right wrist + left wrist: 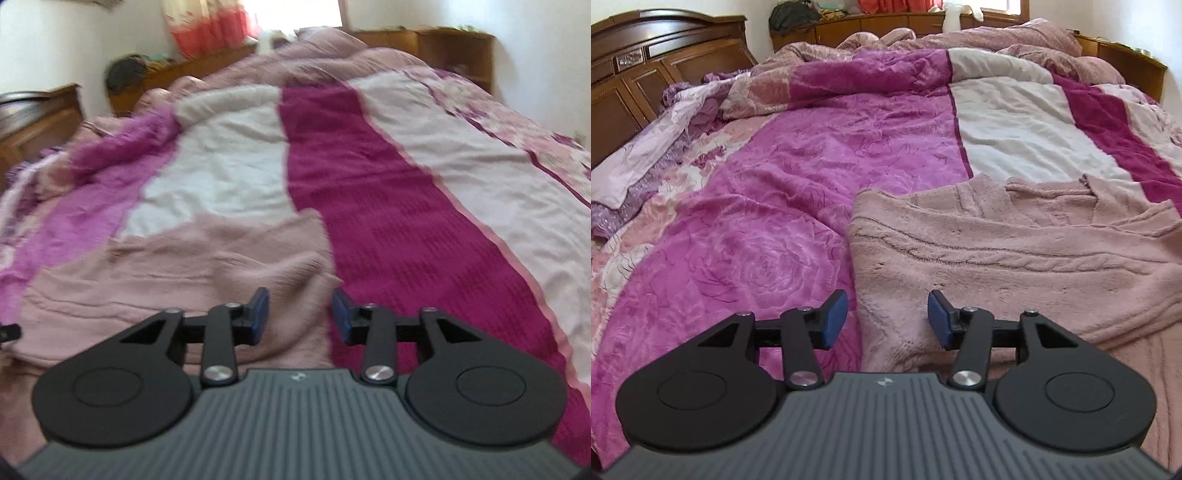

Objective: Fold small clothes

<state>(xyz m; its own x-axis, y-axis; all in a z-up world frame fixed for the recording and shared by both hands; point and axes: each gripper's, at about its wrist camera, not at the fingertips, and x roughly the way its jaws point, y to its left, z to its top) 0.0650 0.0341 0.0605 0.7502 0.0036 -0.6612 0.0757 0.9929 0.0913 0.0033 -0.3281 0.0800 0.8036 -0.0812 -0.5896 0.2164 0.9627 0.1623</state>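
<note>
A pale pink knitted sweater [1015,254] lies spread on the bed, with a cable pattern across it and its neck at the far right. My left gripper [887,317] is open and empty above the sweater's near left edge. In the blurred right wrist view the sweater [177,266] lies left and ahead. My right gripper [300,314] is open and empty over the sweater's right edge, where it meets the dark magenta stripe.
The bed is covered by a quilt [820,155] in pink, white and magenta stripes [369,184]. A rumpled pink blanket [960,40] lies at the far side. A dark wooden headboard [646,66] stands left, and wooden cabinets [443,48] stand along the far wall.
</note>
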